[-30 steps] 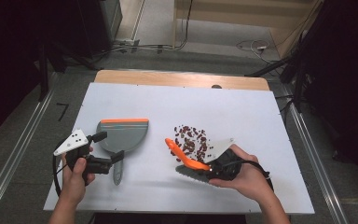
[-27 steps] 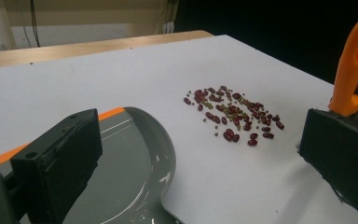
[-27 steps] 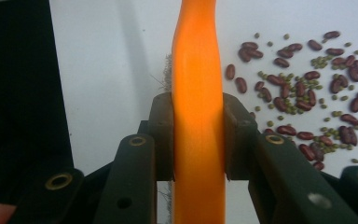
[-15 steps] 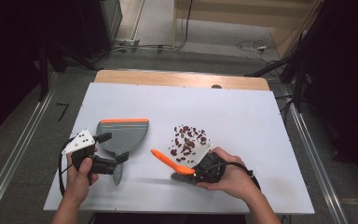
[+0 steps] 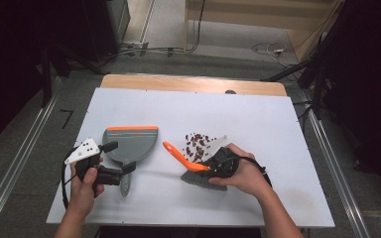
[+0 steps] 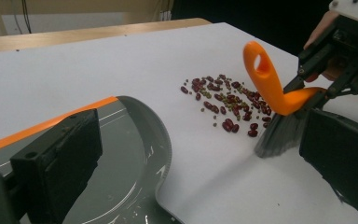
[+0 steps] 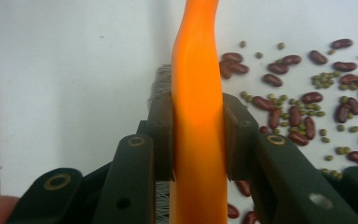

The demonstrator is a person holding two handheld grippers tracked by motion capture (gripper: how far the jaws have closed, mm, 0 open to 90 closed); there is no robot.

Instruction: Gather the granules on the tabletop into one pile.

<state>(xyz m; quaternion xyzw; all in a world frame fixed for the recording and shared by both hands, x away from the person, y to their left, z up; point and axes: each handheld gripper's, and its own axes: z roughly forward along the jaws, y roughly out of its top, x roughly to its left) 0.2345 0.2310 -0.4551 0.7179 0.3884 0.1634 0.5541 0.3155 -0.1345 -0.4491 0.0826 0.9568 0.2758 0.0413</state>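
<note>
High view: a white table (image 5: 144,104) carries a grey dustpan (image 5: 128,145) with an orange front lip at near left and a scatter of dark red and small green beans (image 5: 198,142) near the centre. The left gripper (image 5: 110,161), held in the person's left hand (image 5: 85,187), lies at the near-left edge beside the dustpan; its jaws stand on either side of the dustpan's grey handle (image 5: 125,182), but whether they press on it cannot be told. The right gripper (image 5: 209,167), in the right hand (image 5: 248,176), sits just near and right of the beans, its jaws clamped on the orange handle of a hand brush (image 5: 186,161). The handle slants up and to the left; the grey bristles (image 5: 201,179) rest on the table at the near side of the beans.

Left gripper view: the dustpan (image 6: 121,158) lies between the two wide-set black jaws; beyond it are the beans (image 6: 226,105), with the brush (image 6: 272,91) and its bristles touching the table just right of them.

Right gripper view: both jaw pads press flat against the orange handle (image 7: 198,116); beans (image 7: 307,98) lie to its right.

No brand, label or writing is legible on any object.
</note>
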